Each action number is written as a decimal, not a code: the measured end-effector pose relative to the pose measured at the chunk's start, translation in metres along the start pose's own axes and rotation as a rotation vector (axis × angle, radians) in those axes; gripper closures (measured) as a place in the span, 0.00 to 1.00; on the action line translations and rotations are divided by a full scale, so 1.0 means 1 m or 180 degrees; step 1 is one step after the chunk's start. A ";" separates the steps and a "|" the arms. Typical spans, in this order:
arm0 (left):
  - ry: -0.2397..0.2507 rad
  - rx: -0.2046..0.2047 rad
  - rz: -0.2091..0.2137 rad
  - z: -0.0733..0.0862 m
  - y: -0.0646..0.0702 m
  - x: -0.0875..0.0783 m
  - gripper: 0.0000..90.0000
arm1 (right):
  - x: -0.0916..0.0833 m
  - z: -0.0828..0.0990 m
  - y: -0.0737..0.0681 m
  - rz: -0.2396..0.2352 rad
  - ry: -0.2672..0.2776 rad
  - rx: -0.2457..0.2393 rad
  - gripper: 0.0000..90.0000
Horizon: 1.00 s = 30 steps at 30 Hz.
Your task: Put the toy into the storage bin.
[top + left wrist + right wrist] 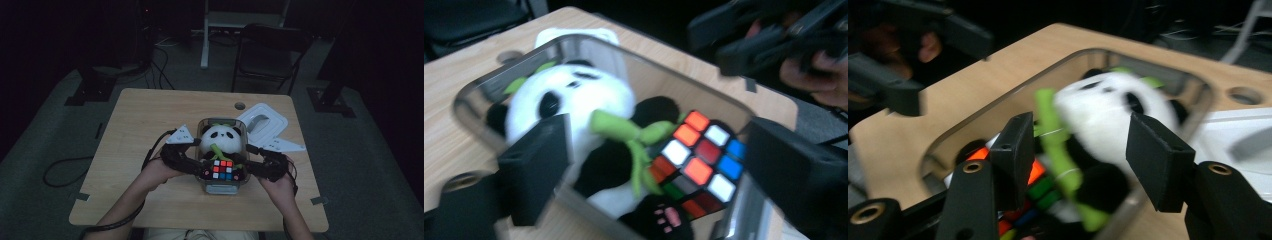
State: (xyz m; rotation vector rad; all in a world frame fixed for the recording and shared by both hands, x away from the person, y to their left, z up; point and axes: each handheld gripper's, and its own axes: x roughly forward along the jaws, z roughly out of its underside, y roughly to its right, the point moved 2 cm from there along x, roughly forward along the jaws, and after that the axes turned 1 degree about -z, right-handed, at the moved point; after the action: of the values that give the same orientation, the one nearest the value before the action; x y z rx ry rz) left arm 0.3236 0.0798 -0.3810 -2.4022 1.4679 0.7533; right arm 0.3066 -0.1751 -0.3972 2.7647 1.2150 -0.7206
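A clear plastic container point(222, 189) stands on the wooden table point(145, 125). Inside it lie a black and white panda plush point(220, 137) holding a green bamboo sprig point(629, 132) and a colour cube point(223, 169) at the near end. My left gripper point(196, 167) is at the container's left side, my right gripper point(251, 159) at its right side. In the left gripper view the left gripper point(659, 170) is open, its jaws straddling the panda point(574, 95) and cube point(699, 155). In the right gripper view the right gripper point(1083, 160) is open over the panda point(1103, 115).
A white lid point(262, 125) lies just behind and right of the container, next to a round hole point(240, 106) in the tabletop. A dark folding chair point(270, 50) stands beyond the table's far edge. Bare wood stretches to the left and front.
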 end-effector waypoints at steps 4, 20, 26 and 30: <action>-0.0035 0.0212 0.0129 0.002 0.013 0.007 0.36 | 0.011 0.008 -0.010 -0.0216 -0.0199 -0.0061 0.69; -0.0381 0.0366 0.0305 0.010 0.016 0.035 0.81 | 0.024 0.011 -0.015 -0.0384 -0.0449 -0.0242 1.00; -0.0490 0.0414 0.0304 0.009 0.012 0.042 1.00 | 0.035 0.010 -0.017 -0.0372 -0.0530 -0.0309 1.00; -0.0570 0.0417 0.0379 0.010 0.010 0.048 1.00 | 0.039 0.014 -0.016 -0.0324 -0.0555 -0.0364 1.00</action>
State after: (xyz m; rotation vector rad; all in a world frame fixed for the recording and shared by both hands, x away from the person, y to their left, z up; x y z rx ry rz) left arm 0.3292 0.0426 -0.4145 -2.1085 1.5463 0.8461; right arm 0.3125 -0.1402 -0.4234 2.5052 1.3235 -0.8514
